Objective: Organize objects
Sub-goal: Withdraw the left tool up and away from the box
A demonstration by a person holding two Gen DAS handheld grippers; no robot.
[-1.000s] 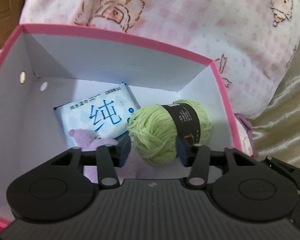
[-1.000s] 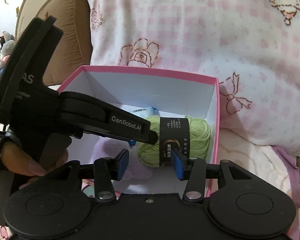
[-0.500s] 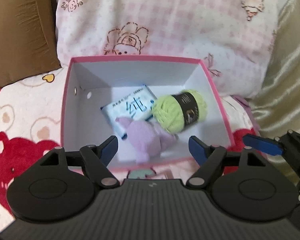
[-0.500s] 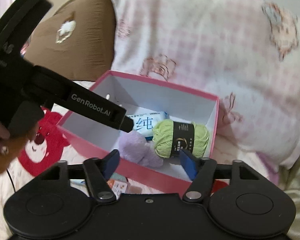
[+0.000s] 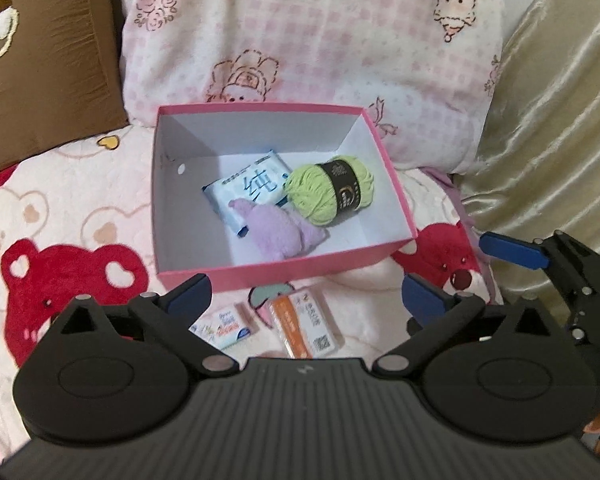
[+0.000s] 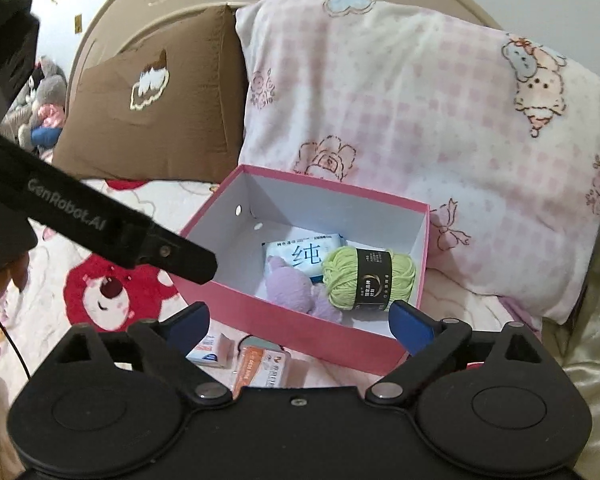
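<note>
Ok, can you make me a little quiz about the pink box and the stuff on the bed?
1. True or false: the green yarn ball lies inside the pink box.
2. Which thing in the box lies partly on top of the white tissue pack?
A. a red car
B. the purple plush toy
C. a spoon
3. Fill in: the two small packets lie on the blanket, ______ the box.

Key
1. True.
2. B.
3. Outside, just in front of its near wall. The left gripper and the right gripper hold nothing; their jaws have just been opening.
</note>
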